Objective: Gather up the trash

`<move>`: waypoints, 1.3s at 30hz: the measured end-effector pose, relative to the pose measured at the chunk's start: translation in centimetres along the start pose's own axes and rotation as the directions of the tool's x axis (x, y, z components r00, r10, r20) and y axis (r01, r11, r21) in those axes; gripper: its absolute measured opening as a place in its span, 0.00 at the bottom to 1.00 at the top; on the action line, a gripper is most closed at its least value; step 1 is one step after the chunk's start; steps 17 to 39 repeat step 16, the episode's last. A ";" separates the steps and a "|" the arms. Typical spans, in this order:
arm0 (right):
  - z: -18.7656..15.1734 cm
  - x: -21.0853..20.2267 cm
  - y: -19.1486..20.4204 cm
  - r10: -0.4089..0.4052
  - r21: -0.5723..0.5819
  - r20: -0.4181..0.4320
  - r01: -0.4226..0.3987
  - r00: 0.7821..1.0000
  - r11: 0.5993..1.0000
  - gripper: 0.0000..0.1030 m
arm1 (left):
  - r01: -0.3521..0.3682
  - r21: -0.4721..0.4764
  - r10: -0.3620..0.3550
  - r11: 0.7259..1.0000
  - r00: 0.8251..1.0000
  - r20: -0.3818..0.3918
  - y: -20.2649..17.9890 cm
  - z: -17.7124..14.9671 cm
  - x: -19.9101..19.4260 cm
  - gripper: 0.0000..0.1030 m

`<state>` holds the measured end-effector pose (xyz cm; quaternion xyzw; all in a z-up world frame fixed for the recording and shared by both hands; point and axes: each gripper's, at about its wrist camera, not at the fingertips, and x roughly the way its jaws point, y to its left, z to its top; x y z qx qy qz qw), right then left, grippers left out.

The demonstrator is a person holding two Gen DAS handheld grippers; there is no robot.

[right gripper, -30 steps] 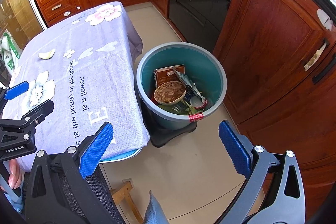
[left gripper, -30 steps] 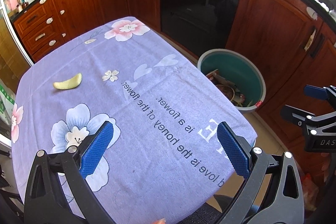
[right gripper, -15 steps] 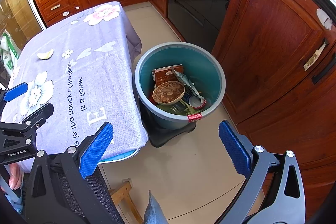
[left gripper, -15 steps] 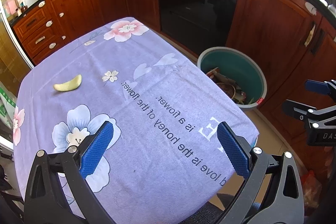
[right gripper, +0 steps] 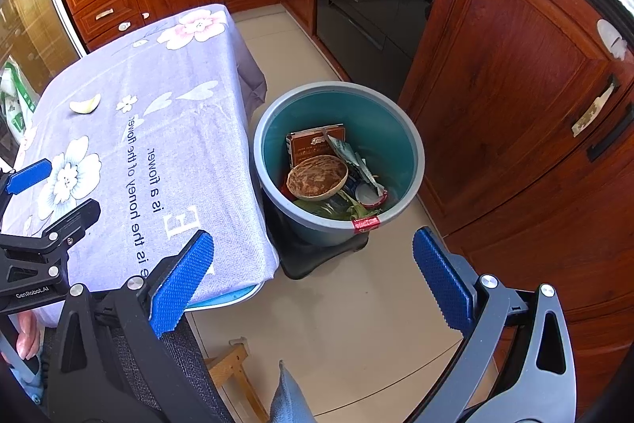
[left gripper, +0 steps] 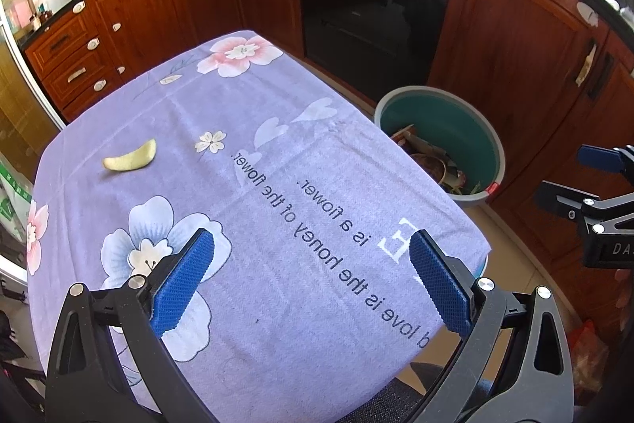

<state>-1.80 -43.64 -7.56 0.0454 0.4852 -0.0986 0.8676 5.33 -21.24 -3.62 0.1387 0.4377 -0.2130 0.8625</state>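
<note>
One pale curved peel (left gripper: 130, 158) lies on the tablecloth (left gripper: 277, 153).

1. My left gripper (left gripper: 311, 280) is wide open, blue pads far apart, and it holds nothing.
2. My right gripper (right gripper: 313, 282) is wide open too, also empty.
3. A hand (right gripper: 25, 337) grips the left handle.
</note>
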 end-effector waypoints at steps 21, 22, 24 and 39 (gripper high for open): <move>0.9 -0.7 0.5 -0.003 -0.019 0.006 0.003 1.000 1.000 0.94 | 0.004 -0.021 -0.004 1.000 1.000 -0.018 0.8 0.0 0.0 0.96; 0.9 -0.7 0.5 -0.003 -0.019 0.006 0.003 1.000 1.000 0.94 | 0.004 -0.021 -0.004 1.000 1.000 -0.018 0.8 0.0 0.0 0.96; 0.9 -0.7 0.5 -0.003 -0.019 0.006 0.003 1.000 1.000 0.94 | 0.004 -0.021 -0.004 1.000 1.000 -0.018 0.8 0.0 0.0 0.96; 0.9 -0.7 0.5 -0.003 -0.019 0.006 0.003 1.000 1.000 0.94 | 0.004 -0.021 -0.004 1.000 1.000 -0.018 0.8 0.0 0.0 0.96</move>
